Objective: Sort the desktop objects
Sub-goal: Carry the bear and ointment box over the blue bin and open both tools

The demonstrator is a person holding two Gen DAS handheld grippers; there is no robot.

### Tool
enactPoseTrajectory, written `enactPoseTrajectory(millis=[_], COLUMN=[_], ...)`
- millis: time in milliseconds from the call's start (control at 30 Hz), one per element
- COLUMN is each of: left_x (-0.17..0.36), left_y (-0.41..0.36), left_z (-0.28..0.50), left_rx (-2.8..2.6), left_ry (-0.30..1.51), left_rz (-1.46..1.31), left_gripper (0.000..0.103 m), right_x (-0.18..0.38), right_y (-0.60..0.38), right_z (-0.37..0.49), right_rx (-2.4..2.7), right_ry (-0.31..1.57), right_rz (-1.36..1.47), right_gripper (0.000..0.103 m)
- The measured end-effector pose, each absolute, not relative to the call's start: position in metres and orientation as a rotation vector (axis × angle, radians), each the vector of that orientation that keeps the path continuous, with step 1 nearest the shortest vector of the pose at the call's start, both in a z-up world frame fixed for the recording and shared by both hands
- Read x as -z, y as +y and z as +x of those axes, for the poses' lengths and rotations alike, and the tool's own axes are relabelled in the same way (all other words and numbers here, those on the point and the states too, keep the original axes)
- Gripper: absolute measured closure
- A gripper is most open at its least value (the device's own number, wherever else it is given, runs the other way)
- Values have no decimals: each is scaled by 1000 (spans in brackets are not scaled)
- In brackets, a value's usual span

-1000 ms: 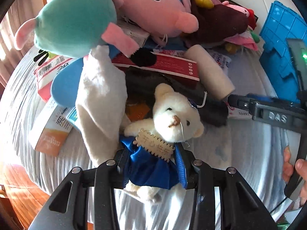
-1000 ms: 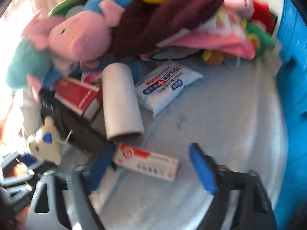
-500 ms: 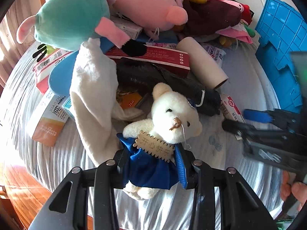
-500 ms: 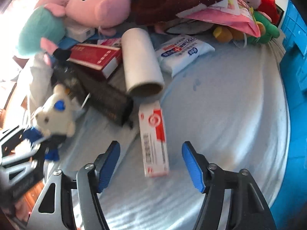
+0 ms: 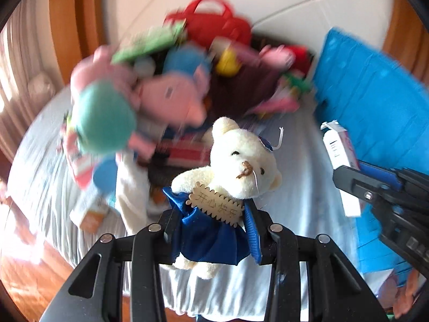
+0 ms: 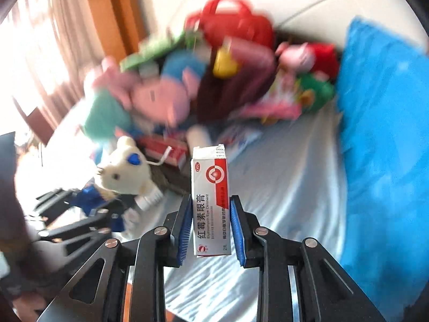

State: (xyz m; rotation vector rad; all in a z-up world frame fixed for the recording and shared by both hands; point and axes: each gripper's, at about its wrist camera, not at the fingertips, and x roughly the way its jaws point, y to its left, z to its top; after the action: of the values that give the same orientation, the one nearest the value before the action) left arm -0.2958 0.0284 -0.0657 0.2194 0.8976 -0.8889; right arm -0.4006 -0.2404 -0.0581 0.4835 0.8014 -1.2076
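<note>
- The left gripper (image 5: 211,230) clamps a small cream teddy bear (image 5: 236,166) by its blue satin dress, holding it clear of the bed, head up and facing the camera.
- The bear wears a scalloped wooden tag with Chinese characters on its chest, a brown stitched nose and a blue heart on one ear; a white loop of cord sticks up from its head.
- The right gripper (image 6: 211,225), its jaws having just closed, pinches a narrow white-and-red ointment box (image 6: 211,201) between blue pads; the box stands upright, printed side toward the camera, its top flap slightly frayed.
- Both grippers hang side by side over a pale, wrinkled bedsheet (image 6: 281,187), the bear to the left of the box.
- Behind them lies a blurred heap of soft toys: a pink pig (image 5: 171,99), a teal plush (image 5: 104,120), a red handbag (image 5: 217,24) on top.
- A blue plastic crate (image 5: 375,102) stands at the right edge of the bed, near the box.
</note>
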Motion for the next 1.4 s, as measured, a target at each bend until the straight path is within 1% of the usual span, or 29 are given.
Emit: enactPoseTrajectory(millis=[33,233,400,500,600,700,767,900,1067,1133,1233,1333,1400], left_x=[52,-36,-82,-108,-132,-152,-163,-163,-127,-113,-93,-80,-77], left_y=[27,6,-20,-39,-67,-97,-127,-183,-243,-256,-269,-274,-274], left_z=[-300,-344,-388,-419,-451,-489,-512,-547,-582,-591,-601,-604,-604], left_rx=[909,1048,1152,1220,1288,1316,1333,1353,1341,1315,1289,1269,1245], left_ry=[872,687,598,570,568,534,552,651,845,892,973,1011,1026], left_rz=[207,171,185,218,258,319,351,425,608,674,740,771,772], left_gripper=[65,65,65,65,65,65,65,65,65,65,64,64,61], right_x=[38,-63,-128,-155,-170,-174,-170,-161,-142,-138,-125,-115,-109], right_y=[-215,-157,-126,-115,-115,-128,-139,-163,-180,-173,-179,-184,-189], right_z=[-397,-428,-472,-506,-546,-592,-619,-680,-743,-771,-786,-793,-799], right_rx=[1219,1261,1343,1434,1511,1574,1591,1606,1561,1527,1478,1439,1406], right_ry=[772,601,509,518,568,670,727,838,986,1038,1086,1121,1145], right_rz=[463,360,280,218,196,197,215,291,389,426,470,489,486], right_gripper=[76,76,76,76,76,76,76,76,76,76,76,76,76])
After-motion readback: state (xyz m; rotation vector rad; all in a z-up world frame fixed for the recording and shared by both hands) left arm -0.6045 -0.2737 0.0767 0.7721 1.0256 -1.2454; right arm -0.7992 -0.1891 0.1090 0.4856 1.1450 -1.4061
